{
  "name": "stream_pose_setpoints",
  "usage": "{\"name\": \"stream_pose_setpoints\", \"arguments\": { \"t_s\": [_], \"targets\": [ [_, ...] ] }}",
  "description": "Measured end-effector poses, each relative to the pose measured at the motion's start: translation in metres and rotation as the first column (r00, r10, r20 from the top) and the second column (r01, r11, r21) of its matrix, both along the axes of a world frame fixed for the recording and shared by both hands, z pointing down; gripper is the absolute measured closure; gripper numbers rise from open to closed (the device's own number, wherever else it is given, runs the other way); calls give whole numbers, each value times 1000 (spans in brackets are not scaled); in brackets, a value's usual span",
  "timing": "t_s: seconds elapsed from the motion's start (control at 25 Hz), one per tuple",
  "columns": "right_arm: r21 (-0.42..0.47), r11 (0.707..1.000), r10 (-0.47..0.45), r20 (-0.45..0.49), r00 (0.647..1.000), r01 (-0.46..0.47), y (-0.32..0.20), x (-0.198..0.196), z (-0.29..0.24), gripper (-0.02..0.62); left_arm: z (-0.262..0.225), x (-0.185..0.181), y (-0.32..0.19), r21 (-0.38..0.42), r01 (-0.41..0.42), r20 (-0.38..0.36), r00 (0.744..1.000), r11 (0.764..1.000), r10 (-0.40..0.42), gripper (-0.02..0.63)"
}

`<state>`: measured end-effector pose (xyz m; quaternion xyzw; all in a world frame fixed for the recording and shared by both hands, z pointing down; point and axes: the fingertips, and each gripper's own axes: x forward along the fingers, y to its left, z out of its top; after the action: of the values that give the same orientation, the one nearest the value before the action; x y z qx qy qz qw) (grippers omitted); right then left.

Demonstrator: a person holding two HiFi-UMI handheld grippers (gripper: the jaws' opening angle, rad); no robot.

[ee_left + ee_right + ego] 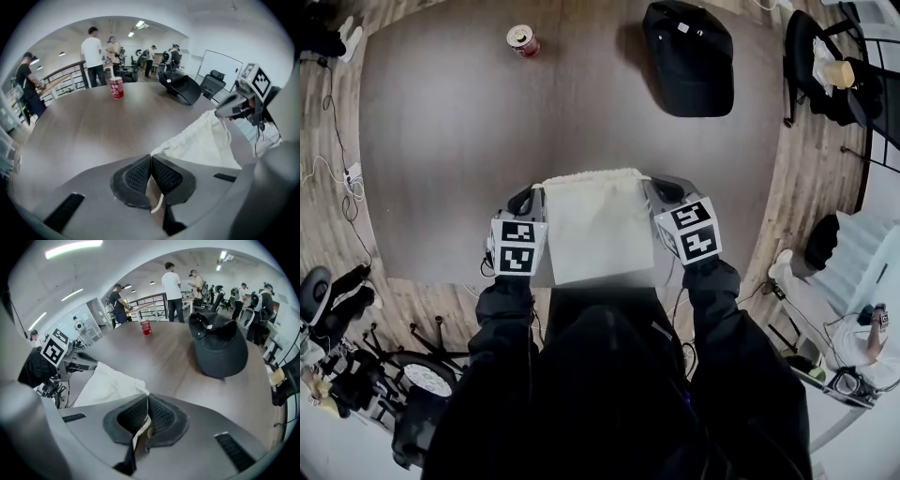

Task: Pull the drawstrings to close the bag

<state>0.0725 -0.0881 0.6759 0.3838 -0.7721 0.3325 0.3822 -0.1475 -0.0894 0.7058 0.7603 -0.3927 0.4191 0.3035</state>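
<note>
table (pixel 450 141): dark brown, matt, with rounded corners; broad open top beyond the bag
bag (pixel 598 225): cream cloth, at the table's near edge, close in front of the person; mouth on its far side, gathered into small ruffles
left gripper (pixel 151 176): at the bag's far left corner; ribbed pads pressed together on the left drawstring
left drawstring (pixel 158 202): cream cord, its end curling out below the closed pads
right gripper (pixel 147 416): at the bag's far right corner; pads pinched tight on the right drawstring
right drawstring (pixel 138 437): pale strip trailing down from between the pads
marker cubes (pixel 517 247): one on each side of the bag, nearer the person than the bag's mouth
sleeves (pixel 502 309): dark, running back from either side of the bag
can (pixel 523 40): red, upright, well beyond the bag and to its left, near the table's far edge
cap (pixel 689 56): black, well beyond the bag and to its right, crown up
floor (pixel 811 169): pale wood planks all round the table
power strip (pixel 352 173): white, with thin cables, off the table, well left of the bag
chair (pixel 811 56): black, off the table, far right beyond the bag
room: open office; white ceiling with strip lights (pixel 72 247); railing (pixel 150 305) and standing people (pixel 172 284) far beyond the bag, past the can; whiteboard (pixel 220 65) on a wall to the bag's right
</note>
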Motion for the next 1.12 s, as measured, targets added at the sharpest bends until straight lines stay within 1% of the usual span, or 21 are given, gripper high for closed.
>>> {"name": "stream_pose_setpoints", "arguments": {
  "t_s": [0.08, 0.12, 0.24, 0.32, 0.4, 0.56, 0.68, 0.76, 0.96, 1.12],
  "targets": [
    [42, 998, 55, -8, 998, -54, -3, 1, -15, 569, -18, -4, -7, 33, 93, -28, 995, 995, -92, 574],
    [62, 995, 82, -10, 997, -82, -3, 1, -23, 569, -27, -6, -9, 49, 124, -36, 992, 991, -122, 574],
    [126, 981, 150, -10, 989, -148, -6, 3, -46, 569, -54, -11, -14, 110, 189, -48, 982, 976, -184, 574],
    [173, 968, 184, -7, 983, -180, -9, 6, -64, 569, -75, -12, -21, 160, 229, -55, 973, 960, -223, 574],
    [223, 952, 217, -2, 976, -211, -12, 9, -85, 570, -99, -12, -28, 211, 263, -77, 964, 941, -253, 574],
    [325, 908, 272, 23, 962, -265, -22, 10, -132, 571, -150, -16, -39, 308, 321, -135, 947, 896, -293, 574],
    [385, 877, 292, 46, 955, -286, -28, 10, -161, 571, -184, -19, -46, 355, 362, -189, 931, 862, -313, 574],
    [416, 859, 303, 55, 951, -298, -30, 12, -176, 571, -204, -23, -49, 383, 383, -211, 922, 841, -324, 574],
    [477, 820, 326, 66, 943, -317, -35, 16, -206, 571, -240, -32, -55, 435, 422, -245, 905, 795, -347, 574],
    [503, 794, 358, 69, 931, -342, -41, 26, -221, 571, -261, -42, -62, 452, 465, -278, 884, 761, -376, 574]
  ]
}}
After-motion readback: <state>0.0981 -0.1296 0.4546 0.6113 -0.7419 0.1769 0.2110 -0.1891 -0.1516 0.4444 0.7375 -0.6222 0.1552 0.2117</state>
